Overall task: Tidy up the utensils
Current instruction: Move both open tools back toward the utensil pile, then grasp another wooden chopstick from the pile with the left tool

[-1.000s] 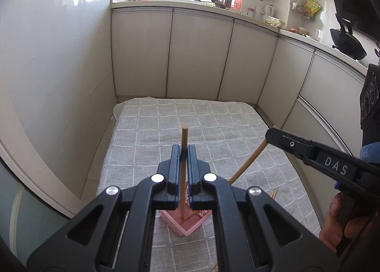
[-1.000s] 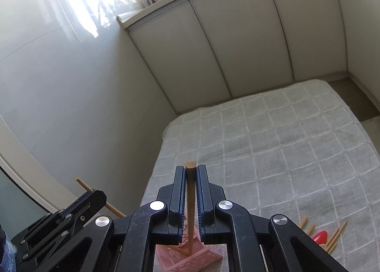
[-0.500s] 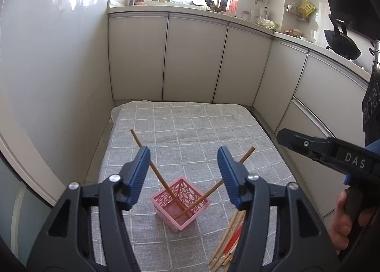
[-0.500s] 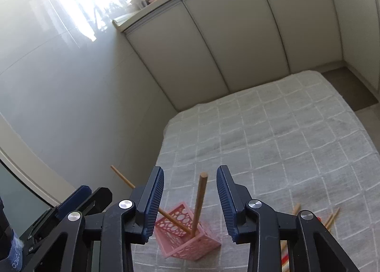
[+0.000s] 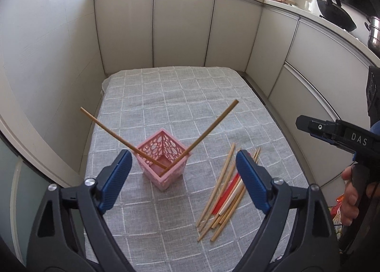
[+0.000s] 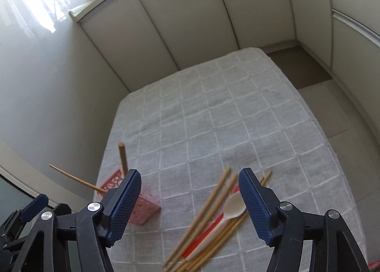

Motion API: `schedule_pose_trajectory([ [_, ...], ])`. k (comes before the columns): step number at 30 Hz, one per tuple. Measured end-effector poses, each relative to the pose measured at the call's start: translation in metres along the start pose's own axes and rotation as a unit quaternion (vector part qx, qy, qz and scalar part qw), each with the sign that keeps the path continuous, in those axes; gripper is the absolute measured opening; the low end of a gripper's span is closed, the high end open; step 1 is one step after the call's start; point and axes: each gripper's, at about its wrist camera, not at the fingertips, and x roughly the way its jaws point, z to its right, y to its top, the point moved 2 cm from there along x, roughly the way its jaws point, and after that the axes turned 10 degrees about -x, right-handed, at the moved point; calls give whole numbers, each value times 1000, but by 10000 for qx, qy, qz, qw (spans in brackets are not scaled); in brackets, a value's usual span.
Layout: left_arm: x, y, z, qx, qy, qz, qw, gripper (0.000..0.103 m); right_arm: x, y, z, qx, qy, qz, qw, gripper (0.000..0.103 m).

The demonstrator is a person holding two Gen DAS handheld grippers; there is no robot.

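Left wrist view: left gripper (image 5: 184, 174) and right gripper (image 6: 190, 203) angled downward, ribbed jaws just opened wide, empty, above pink latticed basket (image 5: 163, 165) holding two wooden chopsticks (image 5: 209, 133).

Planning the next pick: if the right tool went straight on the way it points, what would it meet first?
Most likely the loose pile of chopsticks with the white spoon, lying on the cloth between the right tool's open jaws; depth is uncertain.

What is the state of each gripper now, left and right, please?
Left gripper: jaws open, just been opening, holding nothing; the pink square lattice basket shows between them.
Right gripper: jaws open, just been opening, holding nothing.
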Motion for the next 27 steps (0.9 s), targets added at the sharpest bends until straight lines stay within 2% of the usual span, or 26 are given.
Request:
schedule_pose_trajectory([
  [4, 15, -12, 11, 65, -49, -354, 9993, 94, 10, -14, 21, 93, -170, -324, 9993, 78],
  [9, 43, -25, 18, 54, 112, -704, 9974, 94, 19, -28, 55, 271, -475, -671, 9962, 83],
  [16, 82, -38, 32, 191, 361, -1204, 9919, 94, 50, -51, 109, 372, -1137, -1447, 9822, 84],
  [18, 94, -39, 39, 216, 346, -1351, 9900, 94, 59, -57, 120, 512, -1189, -1648, 9778, 84],
  [22, 120, -36, 56, 235, 169, -1587, 9869, 94, 73, -60, 135, 807, -1005, -1834, 9746, 84],
  [23, 128, -36, 62, 257, 176, -1644, 9859, 92, 76, -59, 138, 847, -1024, -1867, 9734, 84],
  [25, 144, -37, 74, 396, 298, -1752, 9833, 79, 81, -58, 144, 912, -1053, -1916, 9715, 84],
  [27, 156, -38, 88, 633, 313, -1765, 9818, 70, 85, -57, 149, 992, -1039, -1980, 9696, 84],
])
